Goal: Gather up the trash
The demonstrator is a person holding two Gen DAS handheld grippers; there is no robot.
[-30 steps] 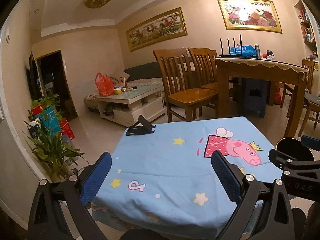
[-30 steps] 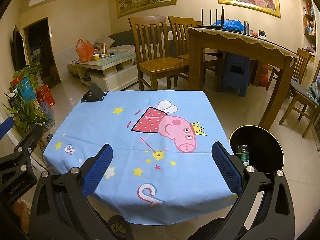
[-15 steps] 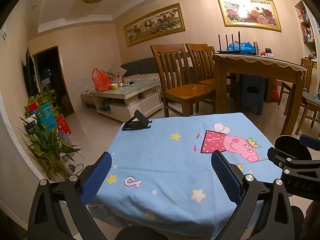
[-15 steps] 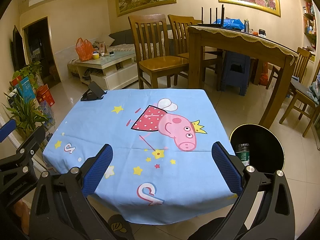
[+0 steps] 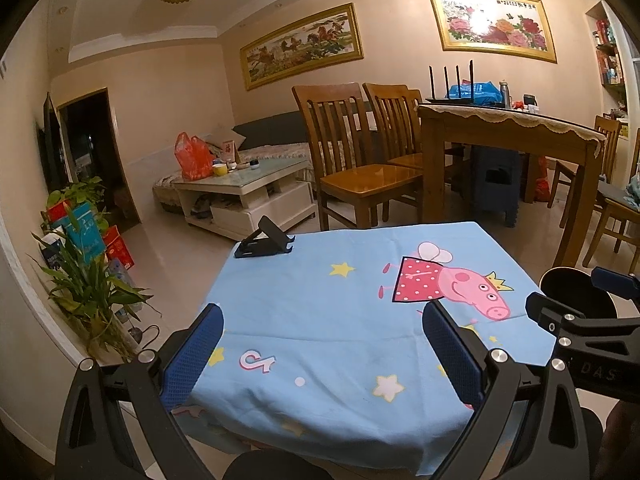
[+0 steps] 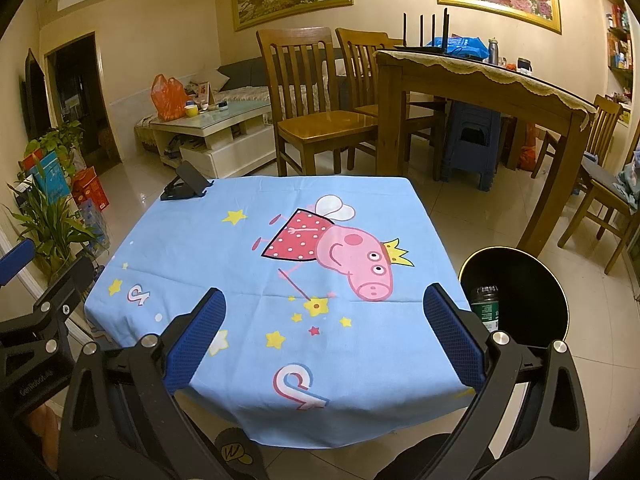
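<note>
Here, nearest trash: green can [image 6: 485, 307] upright in black bin [image 6: 554, 276], off the table's [image 6: 208, 256] right edge.
Nearer tool: right gripper [image 6: 324, 332].
Grippers: right and left gripper [image 5: 320, 350] both wide, empty.

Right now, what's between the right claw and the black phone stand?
Only the blue pig tablecloth lies between the right claw and the phone stand, seen in the right wrist view.

Bottle [image 6: 485, 307] in bin [image 6: 536, 276] beside table [image 6: 224, 264]
</note>
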